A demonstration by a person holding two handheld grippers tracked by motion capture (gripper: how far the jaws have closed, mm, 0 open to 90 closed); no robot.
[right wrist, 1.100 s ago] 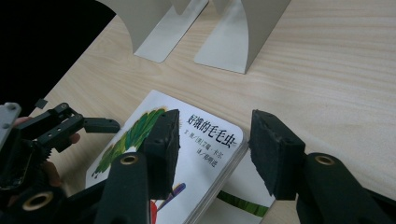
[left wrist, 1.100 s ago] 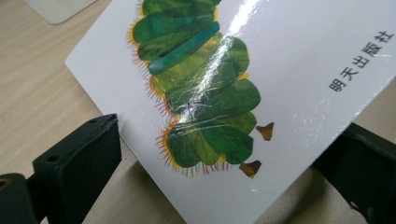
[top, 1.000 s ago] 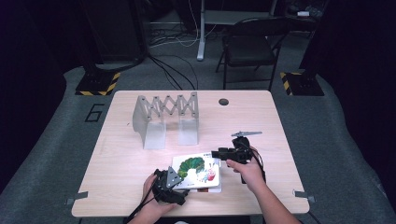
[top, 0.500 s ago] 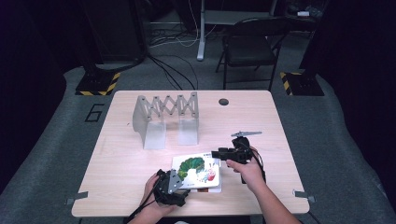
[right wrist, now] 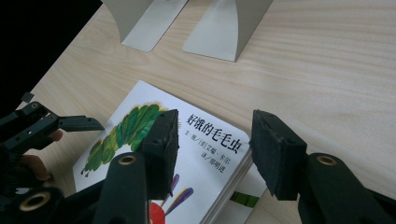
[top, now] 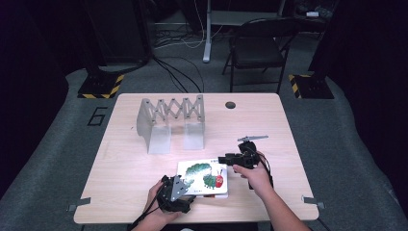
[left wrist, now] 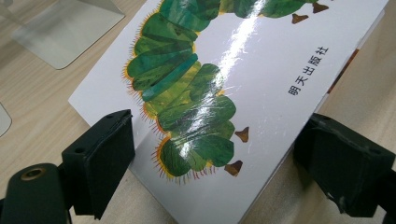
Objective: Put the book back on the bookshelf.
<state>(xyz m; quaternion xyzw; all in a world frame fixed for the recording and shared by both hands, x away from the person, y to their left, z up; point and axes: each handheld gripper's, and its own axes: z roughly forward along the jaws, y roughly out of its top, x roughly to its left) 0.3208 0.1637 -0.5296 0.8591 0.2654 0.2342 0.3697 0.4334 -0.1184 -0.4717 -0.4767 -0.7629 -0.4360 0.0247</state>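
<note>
A white picture book (top: 202, 177) with a green caterpillar on its cover lies flat near the table's front edge, on top of another book (right wrist: 243, 198). My left gripper (top: 184, 190) is at the book's near left corner. In the left gripper view the cover (left wrist: 224, 74) reaches between its two jaws, and the gripper (left wrist: 219, 172) is open. My right gripper (top: 225, 159) is at the far right corner of the book (right wrist: 140, 126) and stands open (right wrist: 217, 156), one jaw over the cover and one beyond its edge. The left gripper (right wrist: 42, 126) and its hand appear there too.
A grey expanding metal book rack (top: 171, 120) stands upright behind the book, its base plates (right wrist: 187, 18) on the tabletop (top: 125, 159). A round cable hole (top: 230, 105) is at the far side. A folding chair (top: 257, 48) stands beyond the table.
</note>
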